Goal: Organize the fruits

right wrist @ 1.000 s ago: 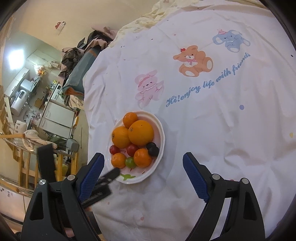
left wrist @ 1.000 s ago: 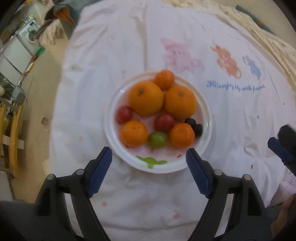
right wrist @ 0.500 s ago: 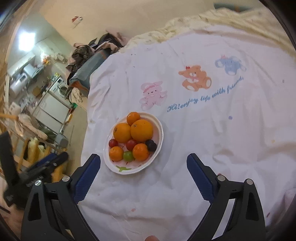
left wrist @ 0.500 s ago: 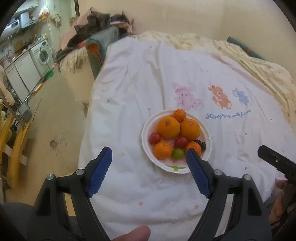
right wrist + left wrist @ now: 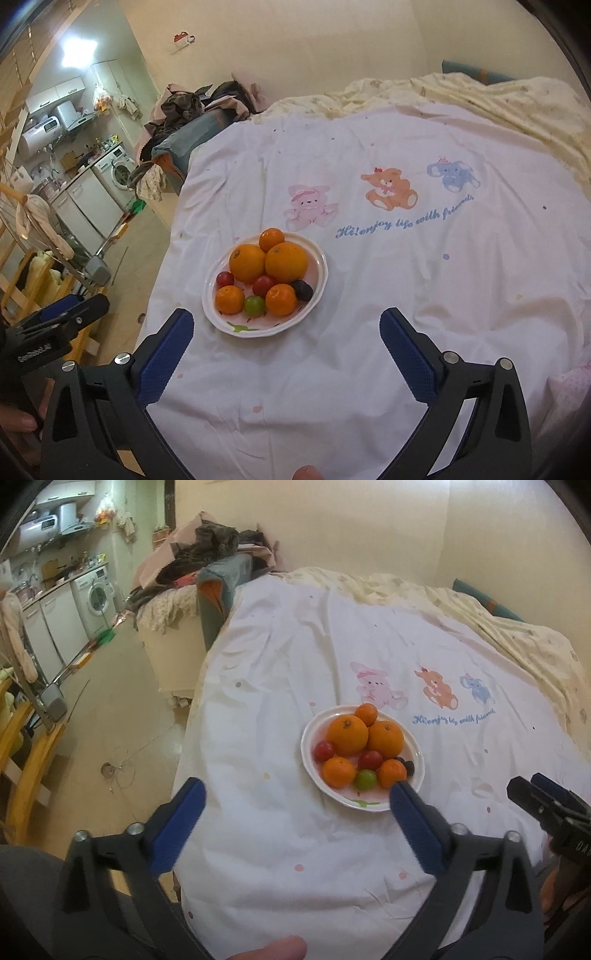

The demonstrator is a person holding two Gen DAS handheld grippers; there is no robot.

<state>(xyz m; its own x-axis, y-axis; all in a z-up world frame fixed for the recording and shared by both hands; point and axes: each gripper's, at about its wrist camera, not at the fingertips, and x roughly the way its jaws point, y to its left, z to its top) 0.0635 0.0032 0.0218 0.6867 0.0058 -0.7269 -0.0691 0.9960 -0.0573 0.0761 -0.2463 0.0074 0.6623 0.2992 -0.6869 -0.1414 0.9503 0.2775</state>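
Observation:
A white plate [image 5: 309,738] [image 5: 320,258] sits on a white sheet with cartoon animals. It holds two large oranges [image 5: 347,734] [image 5: 286,261], three small tangerines [image 5: 338,772], two red tomatoes [image 5: 370,760], a green one [image 5: 365,779] [image 5: 255,305] and dark grapes [image 5: 303,290]. My left gripper [image 5: 297,797] is open and empty, held back above the sheet's near edge. My right gripper [image 5: 286,326] is open and empty, near and right of the plate.
The sheet covers a bed [image 5: 406,295] with a cream quilt [image 5: 498,96] at the back. A sofa with piled clothes [image 5: 207,554] stands at the bed's far left. Floor and wooden furniture [image 5: 22,760] lie to the left.
Both grippers have pulled back and up from the plate, which now looks smaller and farther. The fruit has not moved. Both stay open.

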